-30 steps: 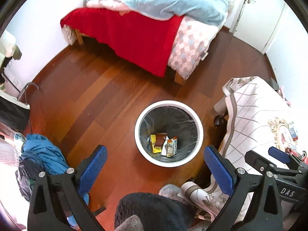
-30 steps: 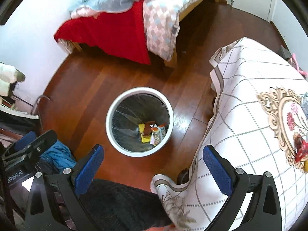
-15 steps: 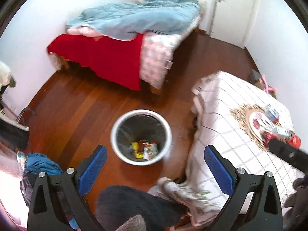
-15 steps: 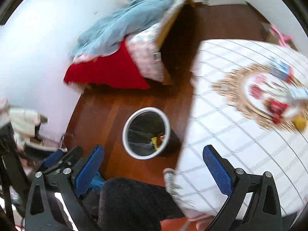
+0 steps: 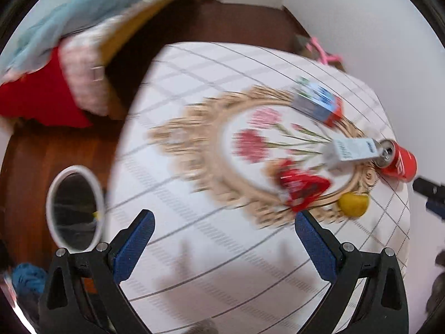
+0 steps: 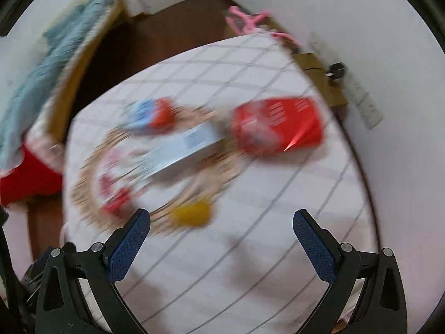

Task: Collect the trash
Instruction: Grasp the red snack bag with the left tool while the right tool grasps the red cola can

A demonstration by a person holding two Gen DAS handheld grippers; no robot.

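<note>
Both pairs of tongs are spread wide and grip nothing: the left tongs and the right tongs hang above the table, which is draped in a checked cloth. Trash lies around the cloth's floral medallion in the left view: a red can at 3 o'clock, a white carton touching it, a blue-and-red box at 1 o'clock, a red wrapper and a yellow fruit nearer. A white-rimmed bin stands on the floor at 9 o'clock.
</note>
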